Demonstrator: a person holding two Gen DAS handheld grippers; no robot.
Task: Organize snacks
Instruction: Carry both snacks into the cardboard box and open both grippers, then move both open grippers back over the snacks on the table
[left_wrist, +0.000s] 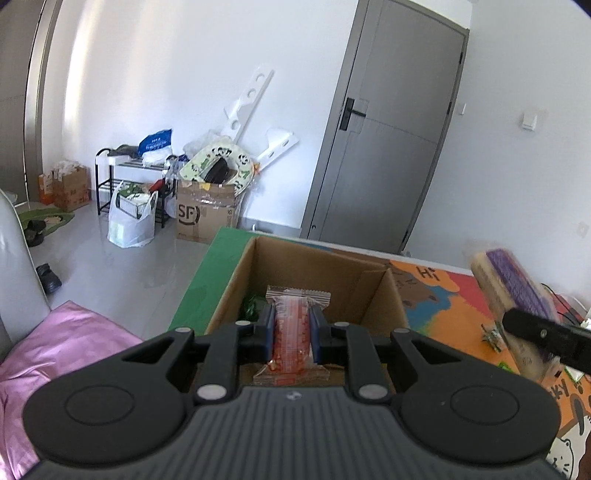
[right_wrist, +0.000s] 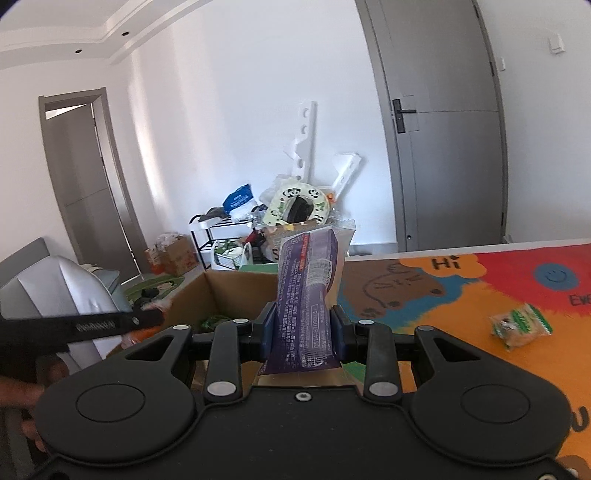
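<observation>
Your left claw (left_wrist: 291, 334) was clamped on the red snack pack (left_wrist: 293, 328), held over the open cardboard box (left_wrist: 236, 280) at the table's (right_wrist: 461, 306) edge; your right claw (right_wrist: 303, 332) gripped the purple snack pack (right_wrist: 308, 291) beside it. Lowering red inside the walls before letting go would have served best. Only the left view showed the box's interior; only the right showed the green-striped snack (right_wrist: 521, 325) left on the table.

box (left_wrist: 314, 266) on table (right_wrist: 461, 295) | wrapped snack (right_wrist: 521, 325) right of box
</observation>
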